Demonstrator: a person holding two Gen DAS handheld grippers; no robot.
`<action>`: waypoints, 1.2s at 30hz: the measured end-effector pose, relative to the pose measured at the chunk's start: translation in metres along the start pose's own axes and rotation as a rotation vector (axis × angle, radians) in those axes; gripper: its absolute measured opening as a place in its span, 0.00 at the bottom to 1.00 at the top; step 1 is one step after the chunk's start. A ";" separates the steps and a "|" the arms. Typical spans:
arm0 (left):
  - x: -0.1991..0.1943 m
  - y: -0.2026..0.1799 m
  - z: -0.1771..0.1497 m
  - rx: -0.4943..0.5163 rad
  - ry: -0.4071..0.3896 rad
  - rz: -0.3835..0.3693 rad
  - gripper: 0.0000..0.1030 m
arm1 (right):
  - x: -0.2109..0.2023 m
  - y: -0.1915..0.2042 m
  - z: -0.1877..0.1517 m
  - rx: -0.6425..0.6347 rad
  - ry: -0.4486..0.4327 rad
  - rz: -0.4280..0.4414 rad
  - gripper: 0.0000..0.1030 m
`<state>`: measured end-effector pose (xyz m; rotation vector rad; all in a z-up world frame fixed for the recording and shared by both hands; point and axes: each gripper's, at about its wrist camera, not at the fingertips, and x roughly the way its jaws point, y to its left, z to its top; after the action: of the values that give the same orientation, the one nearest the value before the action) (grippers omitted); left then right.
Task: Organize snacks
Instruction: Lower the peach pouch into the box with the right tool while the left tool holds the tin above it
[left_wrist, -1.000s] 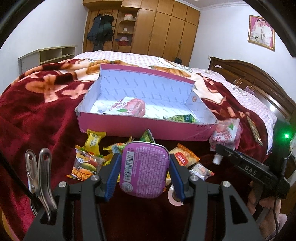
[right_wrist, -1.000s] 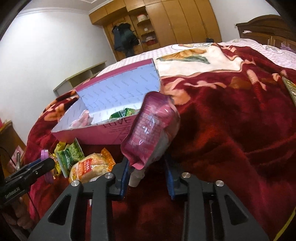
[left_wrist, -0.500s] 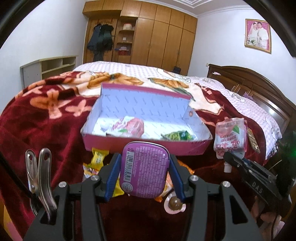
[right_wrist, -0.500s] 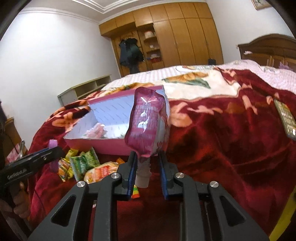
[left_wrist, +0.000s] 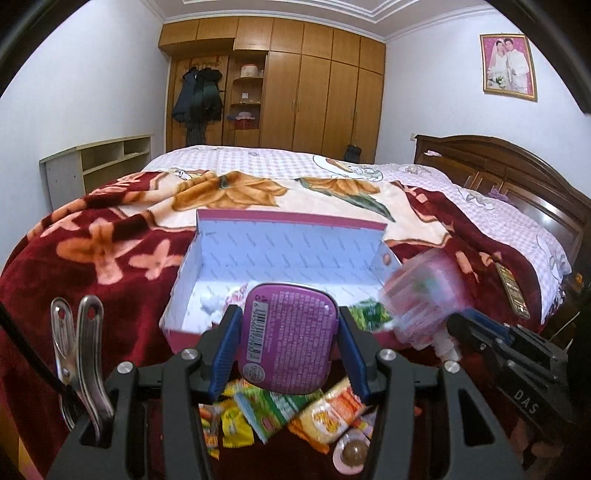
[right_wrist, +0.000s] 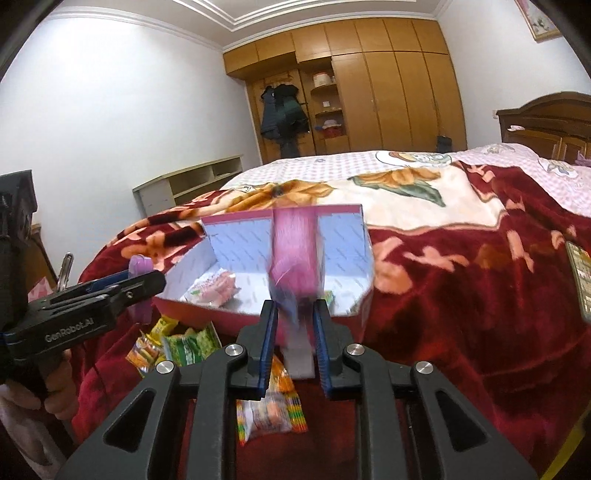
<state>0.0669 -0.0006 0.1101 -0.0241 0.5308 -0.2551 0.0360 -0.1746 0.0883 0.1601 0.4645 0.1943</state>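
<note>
Right now your left gripper (left_wrist: 288, 345) is clamped on the purple tin (left_wrist: 287, 339), held upright just in front of the open pink box (left_wrist: 280, 254) on the red blanket (left_wrist: 92, 266). Your right gripper (right_wrist: 295, 341) pinches the pink spouted pouch (right_wrist: 295, 258) by its neck, at the box's near wall. Loose snack packets (left_wrist: 295, 410) lie below the tin.
</note>
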 end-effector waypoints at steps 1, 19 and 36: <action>0.003 0.001 0.003 -0.002 -0.002 0.002 0.52 | 0.002 0.002 0.003 -0.008 -0.006 -0.001 0.20; 0.051 0.018 0.030 -0.038 0.020 0.019 0.52 | 0.044 -0.001 0.032 0.020 -0.003 0.027 0.03; 0.092 0.030 0.023 -0.068 0.100 0.041 0.52 | 0.054 0.001 0.030 0.005 -0.005 0.034 0.05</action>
<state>0.1617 0.0050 0.0817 -0.0662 0.6387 -0.1985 0.0975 -0.1653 0.0917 0.1730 0.4575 0.2256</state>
